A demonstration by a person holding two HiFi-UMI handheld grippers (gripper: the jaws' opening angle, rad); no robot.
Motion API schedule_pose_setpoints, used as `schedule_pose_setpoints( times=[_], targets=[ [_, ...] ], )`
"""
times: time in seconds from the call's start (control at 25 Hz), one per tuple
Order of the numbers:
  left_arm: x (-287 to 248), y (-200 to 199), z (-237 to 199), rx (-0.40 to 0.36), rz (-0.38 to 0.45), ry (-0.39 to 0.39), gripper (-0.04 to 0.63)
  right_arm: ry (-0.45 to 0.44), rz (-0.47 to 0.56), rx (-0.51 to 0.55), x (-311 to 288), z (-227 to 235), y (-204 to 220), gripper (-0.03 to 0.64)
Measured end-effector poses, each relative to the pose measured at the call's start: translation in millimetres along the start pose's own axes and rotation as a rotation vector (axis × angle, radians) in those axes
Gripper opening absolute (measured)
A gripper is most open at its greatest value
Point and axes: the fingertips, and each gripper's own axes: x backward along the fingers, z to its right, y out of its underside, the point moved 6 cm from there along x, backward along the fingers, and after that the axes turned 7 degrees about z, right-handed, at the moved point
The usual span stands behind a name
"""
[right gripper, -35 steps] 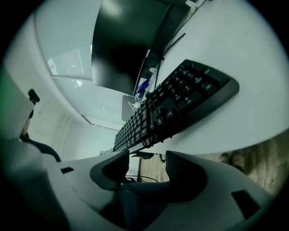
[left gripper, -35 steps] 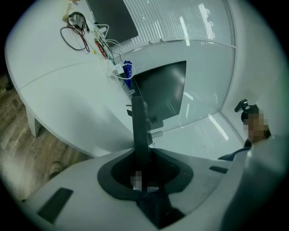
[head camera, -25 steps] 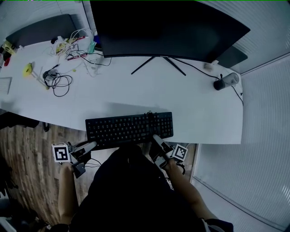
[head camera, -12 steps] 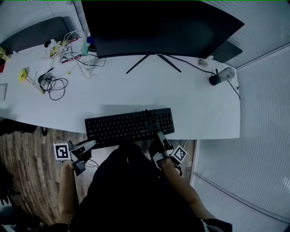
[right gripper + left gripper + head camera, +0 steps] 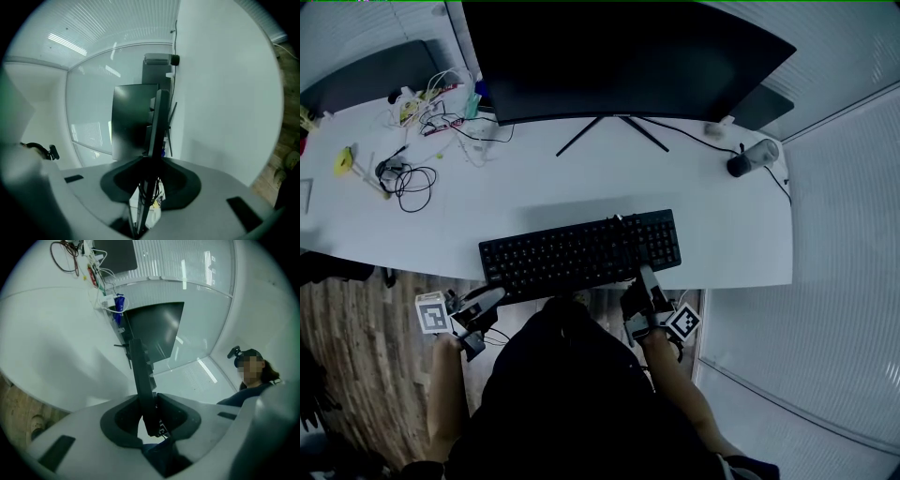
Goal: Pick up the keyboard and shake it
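Note:
The black keyboard [image 5: 581, 253] lies slanted over the near edge of the white desk [image 5: 534, 178], its right end farther from me. My left gripper [image 5: 495, 298] is shut on the keyboard's near left corner. In the left gripper view the keyboard [image 5: 140, 376] runs edge-on between the pads of the left gripper [image 5: 149, 413]. My right gripper [image 5: 645, 277] is at the near edge toward the right end, and its jaws are closing. In the right gripper view the keyboard [image 5: 157, 126] stands edge-on between the right gripper [image 5: 151, 176] pads, which press on it.
A large dark monitor [image 5: 619, 56] on a splayed stand [image 5: 614, 131] fills the back of the desk. A webcam [image 5: 750, 157] sits at the far right and tangled cables [image 5: 408, 178] at the far left. Wooden floor [image 5: 356, 356] lies below left.
The keyboard has shifted right and turned, its right end swinging away from me. The right gripper moved forward onto the near edge and its jaws narrowed. The left gripper barely moved.

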Motion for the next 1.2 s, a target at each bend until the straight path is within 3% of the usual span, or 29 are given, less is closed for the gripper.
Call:
schedule_pose_setpoints(
  times=[0.2,0.56,0.8,1.0,1.2],
  targets=[
    [-20,-8,10,-0.03,0.011,0.074,0.104,-0.053,0.018,0.126,-9,-45,-20,0.12],
    [-51,9,-5,0.104,0.069,0.236,0.112,-0.096,0.009,0.394,-21,-124,-41,0.115],
    [-60,24,-20,0.177,0.093,0.295,0.118,-0.122,-0.013,0.503,-25,-153,-41,0.112],
    [-60,24,-19,0.176,0.112,0.298,0.121,-0.143,-0.018,0.525,-31,-161,-39,0.112],
    [-54,-2,9,0.075,0.13,0.253,0.121,-0.124,0.016,0.422,-31,-138,-46,0.112]
  ],
)
